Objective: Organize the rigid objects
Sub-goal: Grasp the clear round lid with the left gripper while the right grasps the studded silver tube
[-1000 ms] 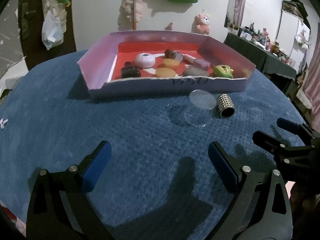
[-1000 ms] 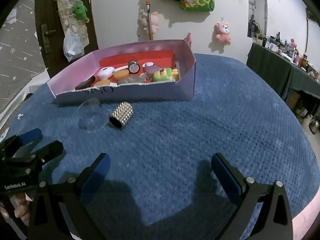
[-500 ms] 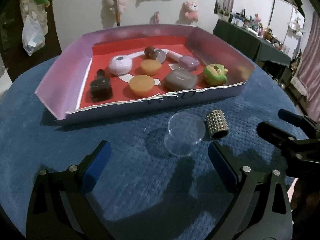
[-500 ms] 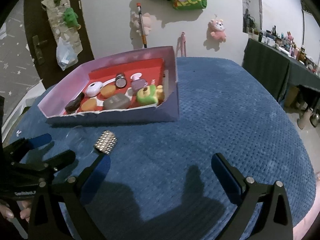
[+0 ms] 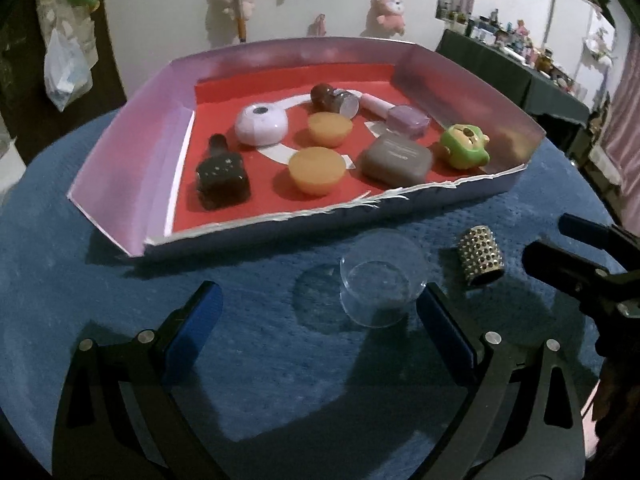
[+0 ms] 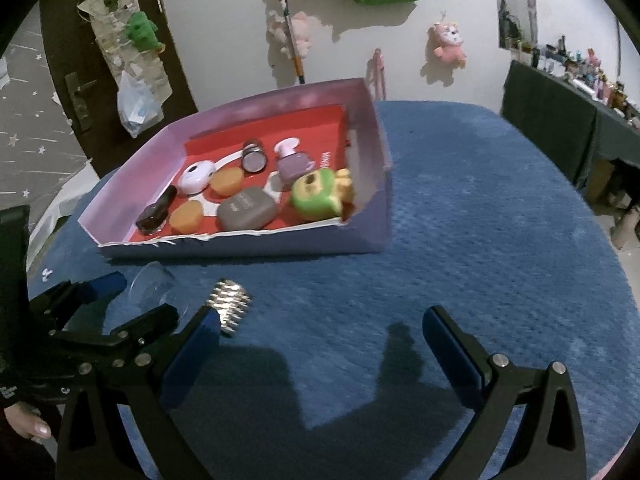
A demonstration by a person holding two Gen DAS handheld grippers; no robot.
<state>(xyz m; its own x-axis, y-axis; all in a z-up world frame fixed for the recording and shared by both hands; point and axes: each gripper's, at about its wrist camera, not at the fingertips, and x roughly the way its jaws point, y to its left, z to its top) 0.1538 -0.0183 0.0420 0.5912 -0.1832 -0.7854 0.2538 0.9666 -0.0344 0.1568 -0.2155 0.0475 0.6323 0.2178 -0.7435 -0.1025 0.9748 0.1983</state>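
1. The blue cloth (image 5: 120,300) is showing a nubbly, matt weave.
2. The cardboard tray (image 5: 128,148) is looking papery, its front edge torn rough.
3. The clear cup (image 5: 380,276) is appearing as glossy, transparent plastic.
4. The studded cylinder (image 5: 480,256) is glinting like metal.
5. The grey case (image 5: 396,158) is looking smooth and matt.

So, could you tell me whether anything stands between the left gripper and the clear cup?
Nothing visible does. The left gripper is open, and the clear cup lies on bare blue cloth just ahead of its right finger. The studded cylinder lies off to the cup's right.
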